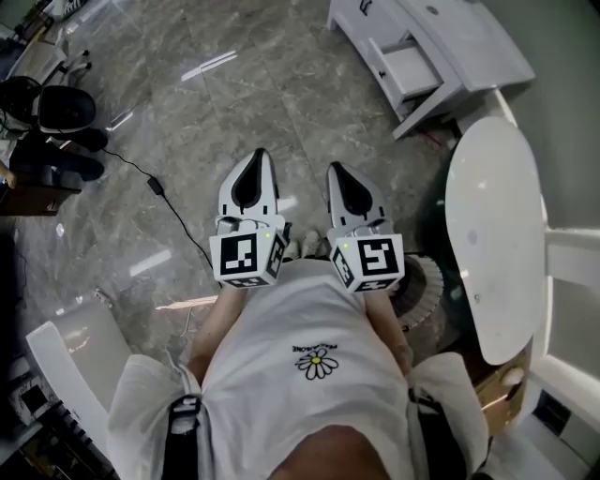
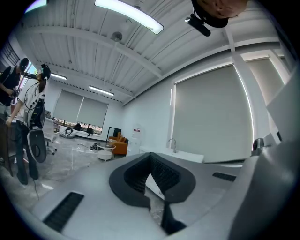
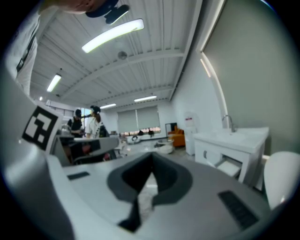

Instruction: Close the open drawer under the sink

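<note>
Grey marble floor (image 1: 234,103), glossy, ceiling glare streaking across; black cable (image 1: 156,186) snaking over it. Office chairs (image 1: 64,111) far left, white round table (image 1: 497,234) right. Overhead, white slatted ceiling (image 2: 84,51), long strip light (image 2: 129,14) on. Far end: roller blinds (image 2: 79,110) mostly down, orange sofa (image 2: 120,144) nearby. Big pale blind (image 2: 211,117) covering side wall
</note>
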